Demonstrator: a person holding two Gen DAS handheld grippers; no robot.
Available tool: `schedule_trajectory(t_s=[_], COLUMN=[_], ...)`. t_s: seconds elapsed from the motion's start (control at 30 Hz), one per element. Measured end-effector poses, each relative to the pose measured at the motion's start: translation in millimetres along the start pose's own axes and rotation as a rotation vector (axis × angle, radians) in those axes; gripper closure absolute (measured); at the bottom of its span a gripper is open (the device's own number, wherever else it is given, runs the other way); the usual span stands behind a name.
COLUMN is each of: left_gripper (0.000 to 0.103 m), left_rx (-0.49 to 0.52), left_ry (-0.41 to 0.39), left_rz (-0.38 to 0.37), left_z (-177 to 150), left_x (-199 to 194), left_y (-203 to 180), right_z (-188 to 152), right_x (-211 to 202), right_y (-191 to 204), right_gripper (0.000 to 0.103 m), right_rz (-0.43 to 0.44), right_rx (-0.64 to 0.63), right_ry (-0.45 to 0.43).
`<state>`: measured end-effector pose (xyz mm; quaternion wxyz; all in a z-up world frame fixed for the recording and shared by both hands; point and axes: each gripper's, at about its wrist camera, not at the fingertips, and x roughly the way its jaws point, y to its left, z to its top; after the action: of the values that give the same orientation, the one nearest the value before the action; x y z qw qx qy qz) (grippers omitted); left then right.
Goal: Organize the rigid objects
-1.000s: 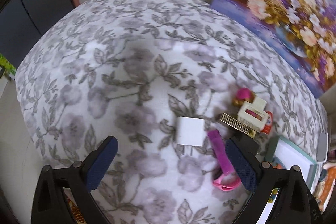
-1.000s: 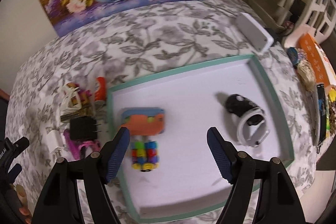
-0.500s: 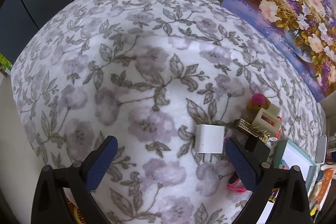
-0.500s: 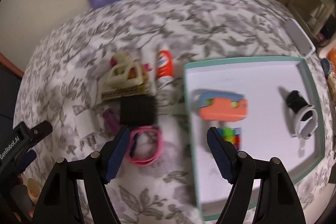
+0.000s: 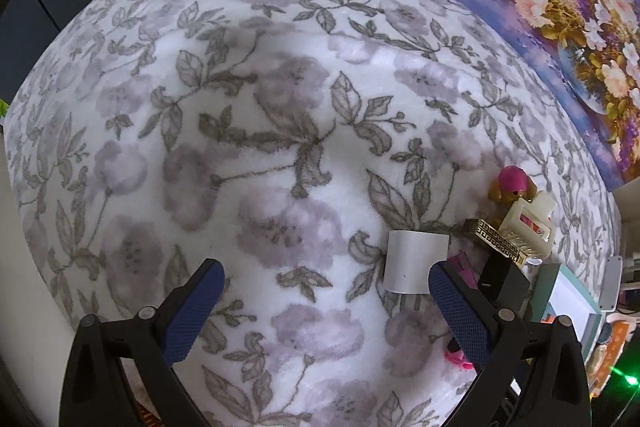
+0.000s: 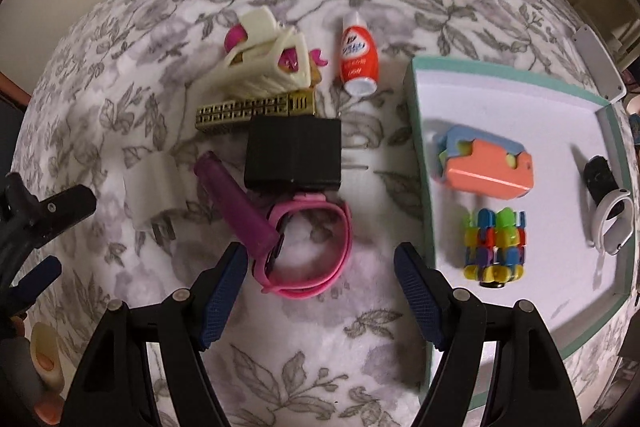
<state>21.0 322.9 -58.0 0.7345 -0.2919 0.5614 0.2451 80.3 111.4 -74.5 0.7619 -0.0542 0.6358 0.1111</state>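
Clutter sits in the middle of the right wrist view, and we hang the right gripper above it with jaws spread wide and nothing between them, lined up over the pink watch band at lower centre. That band lies just below the black adapter, with a purple stick slanting across its left end, so a clean pinch probably means coming in on the free loop at the right. Above them we see the cream toy basket leaning on a gold comb-like piece, and the orange-and-white tube lying alone. The teal-rimmed tray fills the right of the frame and already holds the orange-and-blue block, the multicoloured block toy and a black-and-white strap, so that looks like the collecting spot. In the left wrist view our left gripper also stands wide and empty, low in the frame, with the white charger just inside its right finger.
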Motion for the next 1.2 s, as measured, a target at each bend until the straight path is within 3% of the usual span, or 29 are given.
schedule_trajectory(t_s=[0.5,0.87,1.2], left_gripper=[0.0,0.001,0.022], left_rx=[0.038,0.163,0.205], left_ry=[0.048,0.042,0.03], left_rz=[-0.042,-0.041,-0.016], left_z=[2.3,-3.7,-4.0], left_x=[19.9,41.6,48.6], left_y=[-11.6,-48.1,-55.0], right_z=[-1.7,2.6,-0.2], right_x=[32.3,41.9,41.1], right_y=[11.0,16.3,20.9], right_gripper=[0.026,0.026,0.026], right_rz=[-0.027,-0.039,-0.053], right_rx=[-0.011,-0.027,-0.042], right_ry=[0.031,0.02,0.01])
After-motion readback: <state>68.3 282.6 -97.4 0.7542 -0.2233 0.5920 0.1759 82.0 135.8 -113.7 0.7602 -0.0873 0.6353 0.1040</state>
